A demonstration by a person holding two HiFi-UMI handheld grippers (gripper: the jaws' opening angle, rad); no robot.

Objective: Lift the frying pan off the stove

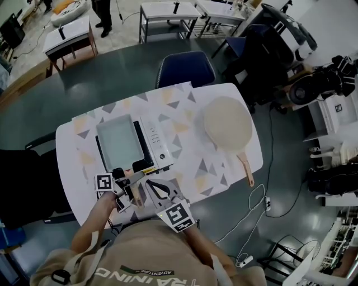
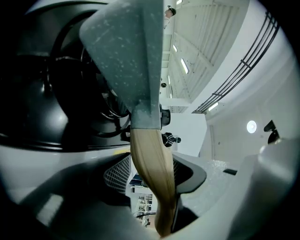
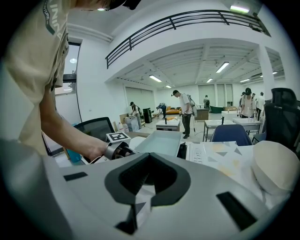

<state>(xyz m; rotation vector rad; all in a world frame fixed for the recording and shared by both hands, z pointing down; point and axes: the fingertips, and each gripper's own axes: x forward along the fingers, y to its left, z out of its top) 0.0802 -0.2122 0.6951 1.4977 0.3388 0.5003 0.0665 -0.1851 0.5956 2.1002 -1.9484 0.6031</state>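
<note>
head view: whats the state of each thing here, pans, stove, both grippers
frying pan: over the stove, handle gripped
left gripper: shut on the frying pan's wooden handle
right gripper: open, empty
stove: on the table, on or off unclear
round beige pan: lying on the table, untouched

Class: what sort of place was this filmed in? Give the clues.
Likely a big open lab or workshop hall, not a kitchen: rows of tables, office chairs, and a railing along an upper level overhead.
</note>
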